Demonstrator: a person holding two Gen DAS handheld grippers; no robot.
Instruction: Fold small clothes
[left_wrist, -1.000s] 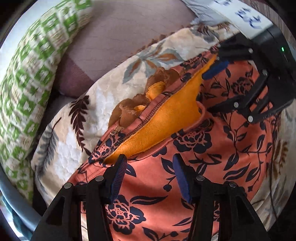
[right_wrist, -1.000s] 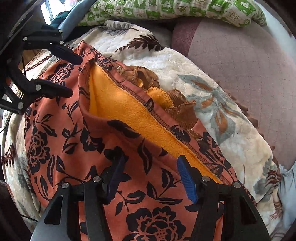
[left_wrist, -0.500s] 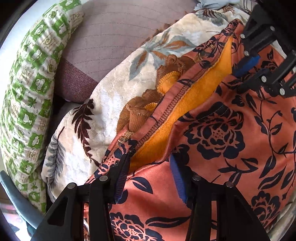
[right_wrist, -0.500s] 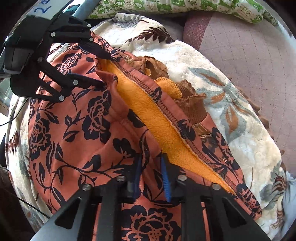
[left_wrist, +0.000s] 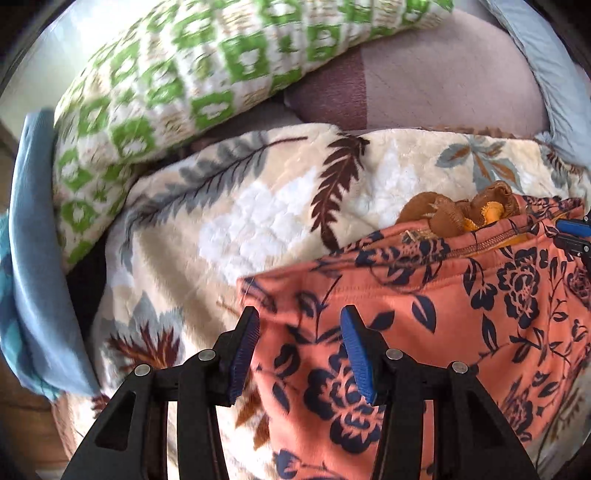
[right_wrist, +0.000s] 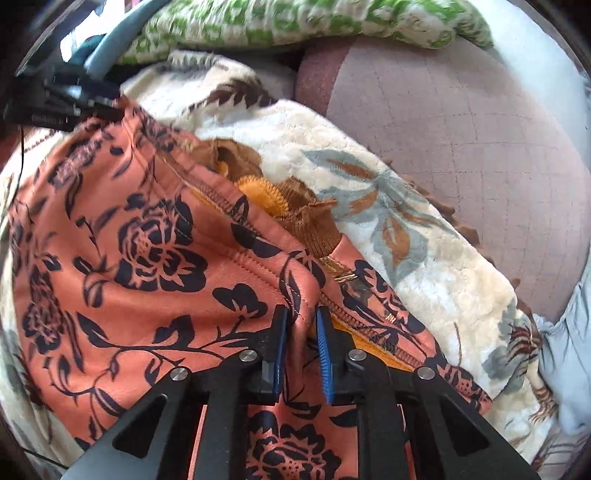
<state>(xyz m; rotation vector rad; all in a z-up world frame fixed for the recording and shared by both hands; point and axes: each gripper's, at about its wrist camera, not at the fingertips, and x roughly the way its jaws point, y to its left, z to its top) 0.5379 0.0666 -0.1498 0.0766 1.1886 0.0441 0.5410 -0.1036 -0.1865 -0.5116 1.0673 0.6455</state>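
While unlabelled, the jacket (right_wrist: 155, 258) sits pinched by the right gripper (right_wrist: 301, 321).

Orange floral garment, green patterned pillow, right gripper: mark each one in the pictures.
orange floral garment (right_wrist: 155, 258), right wrist view, on the large dark rose print.
green patterned pillow (left_wrist: 207, 74), left wrist view, on its upper face.
right gripper (right_wrist: 300, 354), right wrist view, midway between the fingertips, where a fold of fabric is pinched.
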